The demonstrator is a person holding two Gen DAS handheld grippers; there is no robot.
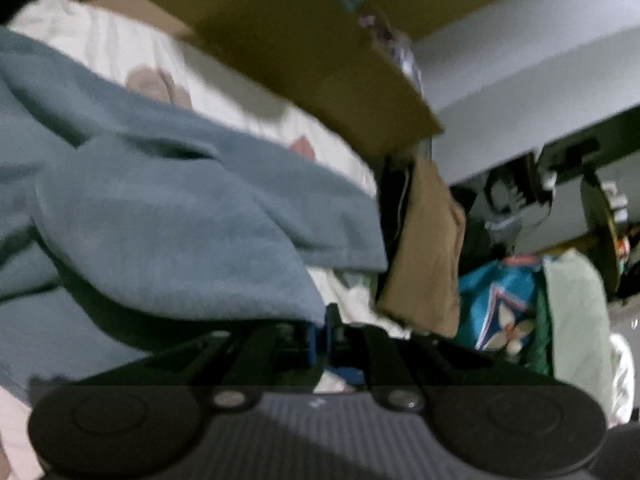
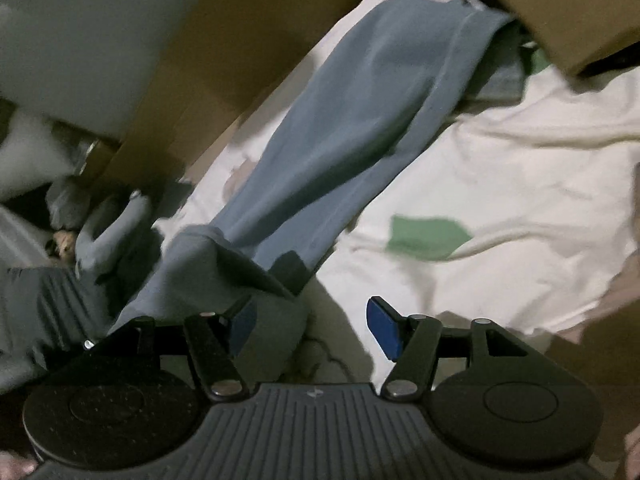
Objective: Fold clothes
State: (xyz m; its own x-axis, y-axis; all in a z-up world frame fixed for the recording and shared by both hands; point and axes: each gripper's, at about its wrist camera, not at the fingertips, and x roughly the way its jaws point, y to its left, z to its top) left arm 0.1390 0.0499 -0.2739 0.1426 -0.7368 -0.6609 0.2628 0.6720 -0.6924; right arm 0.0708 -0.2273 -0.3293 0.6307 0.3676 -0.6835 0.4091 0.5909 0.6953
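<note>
White sheet (image 2: 500,168) bears blue garment (image 2: 332,140), cardboard box (image 2: 224,40) beside.

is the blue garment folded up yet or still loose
Still loose. The blue garment trails in one long crumpled strip across the white sheet, with no neat fold visible; the left gripper is shut on its edge.

1. Open white sheet (image 2: 500,168) to the right of the blue garment (image 2: 340,120): flat, bare, easy to pass over.
2. Brown cardboard box (image 2: 224,60) just beside the blue cloth on its left, blocking that side like a wall.
3. Another cardboard flap (image 2: 560,12) at the far end, over the cloth's tip.
4. In the left wrist view, bags and clothes (image 1: 504,300) piled past the bed edge: crowded there.
</note>
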